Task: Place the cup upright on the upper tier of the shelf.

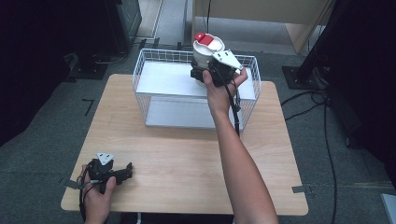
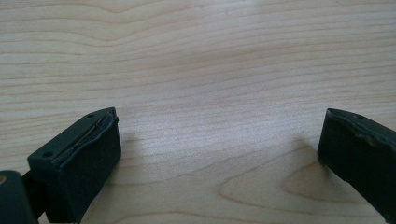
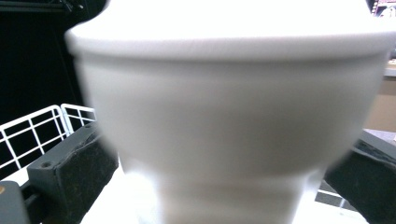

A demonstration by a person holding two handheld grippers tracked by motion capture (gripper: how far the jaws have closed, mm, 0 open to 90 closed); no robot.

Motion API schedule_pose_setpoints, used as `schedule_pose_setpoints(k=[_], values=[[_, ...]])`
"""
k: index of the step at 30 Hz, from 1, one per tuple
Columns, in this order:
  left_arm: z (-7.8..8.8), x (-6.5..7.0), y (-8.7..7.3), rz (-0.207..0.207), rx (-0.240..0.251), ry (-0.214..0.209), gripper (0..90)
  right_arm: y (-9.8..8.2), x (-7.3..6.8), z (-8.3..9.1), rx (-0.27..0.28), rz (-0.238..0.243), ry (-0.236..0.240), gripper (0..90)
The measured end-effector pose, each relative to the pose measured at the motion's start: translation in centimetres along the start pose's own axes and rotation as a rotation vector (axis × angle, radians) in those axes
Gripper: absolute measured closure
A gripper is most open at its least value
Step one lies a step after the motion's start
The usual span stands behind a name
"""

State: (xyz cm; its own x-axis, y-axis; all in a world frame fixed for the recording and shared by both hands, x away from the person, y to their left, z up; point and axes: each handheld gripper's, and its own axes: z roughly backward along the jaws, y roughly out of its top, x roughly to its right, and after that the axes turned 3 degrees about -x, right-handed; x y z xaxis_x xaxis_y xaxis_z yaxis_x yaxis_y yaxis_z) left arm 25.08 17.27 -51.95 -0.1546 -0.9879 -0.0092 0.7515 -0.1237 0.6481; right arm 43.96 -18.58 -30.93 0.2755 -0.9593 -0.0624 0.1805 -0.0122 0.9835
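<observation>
Right gripper view, blurred white container cropped

The person's right arm stretches forward from the bottom edge of the high view, forearm bare and nearly straight, the right hand wrapped around the right tongs at the far end of the reach. Seen from the right gripper view, their two black jaws stand apart with a white cup set between them, pressed against its sides. The left hand lies low at the near left corner of the counter, holding the left tongs with jaws spread wide and nothing between them.
</observation>
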Motion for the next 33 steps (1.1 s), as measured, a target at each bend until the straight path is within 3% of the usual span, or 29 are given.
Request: schedule_pose_setpoints(k=[5, 13, 15, 19, 33], values=[[0.0, 0.0, 0.0, 0.000, 0.001, 0.000, 0.0, 0.0, 0.6, 0.4, -0.003, -0.006, -0.008, 0.0], [0.0, 0.0, 0.0, -0.002, 0.001, 0.000, 0.0, -0.1, 0.0, 0.9, 0.013, 0.015, -0.021, 5.3], [0.0, 0.0, 0.0, -0.002, 0.001, 0.000, 0.0, -0.2, 0.1, 1.0, 0.016, -0.002, -0.011, 3.8], [0.0, 0.0, 0.0, -0.002, 0.001, 0.000, 0.0, -0.6, 0.6, 1.5, 0.001, -0.040, 0.053, 0.0], [0.0, 0.0, 0.0, -0.005, -0.001, 0.000, 0.0, -2.3, 2.2, 4.4, -0.006, -0.017, 0.062, 0.0]])
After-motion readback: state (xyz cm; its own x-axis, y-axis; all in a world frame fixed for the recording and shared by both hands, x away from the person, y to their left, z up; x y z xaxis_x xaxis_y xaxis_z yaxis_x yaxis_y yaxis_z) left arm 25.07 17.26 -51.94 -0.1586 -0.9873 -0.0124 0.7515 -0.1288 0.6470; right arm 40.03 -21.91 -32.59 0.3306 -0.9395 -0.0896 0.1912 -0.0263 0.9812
